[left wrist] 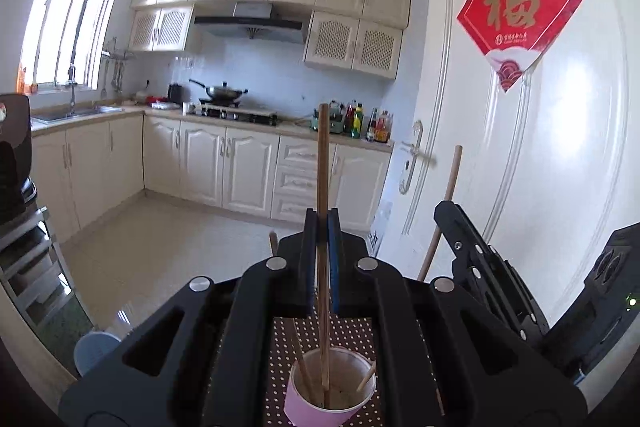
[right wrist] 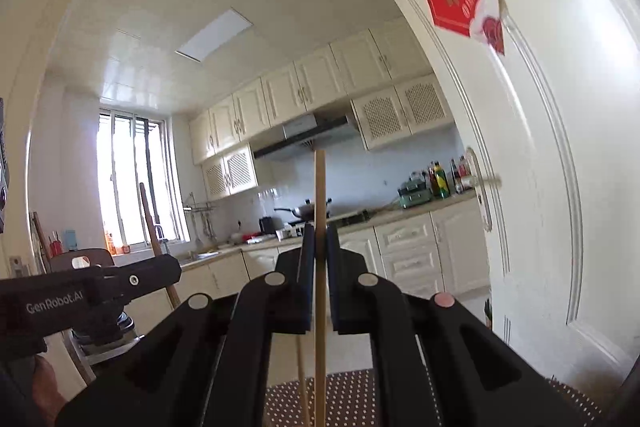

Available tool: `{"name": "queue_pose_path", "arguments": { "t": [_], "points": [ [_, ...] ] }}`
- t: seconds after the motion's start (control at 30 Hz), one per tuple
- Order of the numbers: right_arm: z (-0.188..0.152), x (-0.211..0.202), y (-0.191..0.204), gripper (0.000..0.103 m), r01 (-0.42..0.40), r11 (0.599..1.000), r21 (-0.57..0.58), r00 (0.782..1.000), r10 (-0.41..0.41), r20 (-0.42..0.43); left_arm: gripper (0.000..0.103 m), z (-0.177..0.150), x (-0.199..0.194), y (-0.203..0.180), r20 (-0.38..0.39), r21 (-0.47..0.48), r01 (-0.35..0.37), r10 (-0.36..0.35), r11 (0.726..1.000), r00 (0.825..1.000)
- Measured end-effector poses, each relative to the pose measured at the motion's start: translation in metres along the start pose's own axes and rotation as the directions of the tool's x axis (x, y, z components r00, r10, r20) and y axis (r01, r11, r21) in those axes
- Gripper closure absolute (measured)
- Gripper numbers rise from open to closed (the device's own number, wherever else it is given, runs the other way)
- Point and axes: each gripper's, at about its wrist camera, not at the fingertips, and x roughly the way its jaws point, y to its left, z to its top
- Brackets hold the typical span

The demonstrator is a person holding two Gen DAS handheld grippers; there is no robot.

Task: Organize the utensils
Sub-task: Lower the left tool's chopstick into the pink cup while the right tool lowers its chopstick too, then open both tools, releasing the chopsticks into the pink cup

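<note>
My left gripper [left wrist: 321,227] and right gripper [right wrist: 320,239] each pinch one upright chopstick [left wrist: 323,167] mid-shaft, light, stiff, slippery wood, above the pink cup [left wrist: 316,407].

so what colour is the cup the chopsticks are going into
Pink outside, whitish inside; the cup shows best in the left wrist view, on a brown dotted mat.
</note>
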Motion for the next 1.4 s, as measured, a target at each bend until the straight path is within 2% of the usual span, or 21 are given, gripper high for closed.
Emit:
{"name": "queue_pose_path", "arguments": {
  "t": [0.2, 0.5, 0.83, 0.9, 0.93, 1.0, 1.07, 1.13, 1.2, 1.33, 1.4],
  "points": [
    [-0.018, 0.015, -0.009, 0.098, 0.012, 1.0, -0.003, 0.995, -0.013, -0.097, 0.097, -0.016, 0.02, -0.001, -0.036, 0.013, -0.003, 0.004, 1.0, 0.999],
    [-0.031, 0.031, -0.009, 0.098, -0.034, 0.999, -0.008, 0.969, 0.031, -0.246, 0.097, -0.04, 0.048, 0.005, -0.113, 0.001, 0.027, -0.026, 1.0, 0.993],
    [-0.029, 0.032, -0.01, 0.093, -0.041, 0.999, 0.007, 0.956, 0.041, -0.29, 0.096, -0.052, 0.052, 0.014, -0.134, -0.002, 0.053, -0.053, 0.999, 0.99],
    [-0.03, 0.033, -0.012, 0.073, -0.035, 0.999, 0.015, 0.954, 0.038, -0.297, 0.096, -0.054, 0.053, 0.016, -0.143, -0.002, 0.054, -0.053, 0.999, 0.988],
    [-0.03, 0.032, -0.012, 0.067, -0.027, 1.0, 0.014, 0.954, 0.03, -0.297, 0.096, -0.055, 0.053, 0.016, -0.15, -0.001, 0.054, -0.054, 0.999, 0.987],
    [-0.031, 0.031, -0.013, 0.041, -0.003, 1.0, 0.012, 0.956, 0.006, -0.293, 0.096, -0.057, 0.054, 0.017, -0.169, 0.005, 0.046, -0.044, 0.999, 0.985],
    [-0.03, 0.028, -0.014, 0.033, 0.034, 0.999, 0.011, 0.962, -0.03, -0.271, 0.095, -0.058, 0.054, 0.018, -0.173, 0.005, 0.041, -0.039, 0.999, 0.984],
    [-0.031, 0.027, -0.016, 0.025, 0.038, 0.999, 0.011, 0.961, -0.033, -0.273, 0.094, -0.06, 0.055, 0.018, -0.188, 0.012, 0.031, -0.028, 0.999, 0.982],
    [-0.031, 0.026, -0.019, 0.017, 0.063, 0.998, 0.019, 0.962, -0.056, -0.267, 0.089, -0.064, 0.056, 0.019, -0.205, 0.015, 0.018, -0.014, 1.0, 0.979],
    [-0.03, 0.025, -0.02, 0.011, 0.068, 0.998, 0.014, 0.963, -0.062, -0.261, 0.061, -0.067, 0.057, 0.021, -0.216, 0.016, 0.005, -0.002, 1.0, 0.976],
    [-0.03, 0.025, -0.02, 0.01, 0.068, 0.998, -0.001, 0.962, -0.065, -0.265, 0.058, -0.067, 0.055, 0.022, -0.214, 0.012, 0.013, -0.01, 1.0, 0.977]
  ]
}}
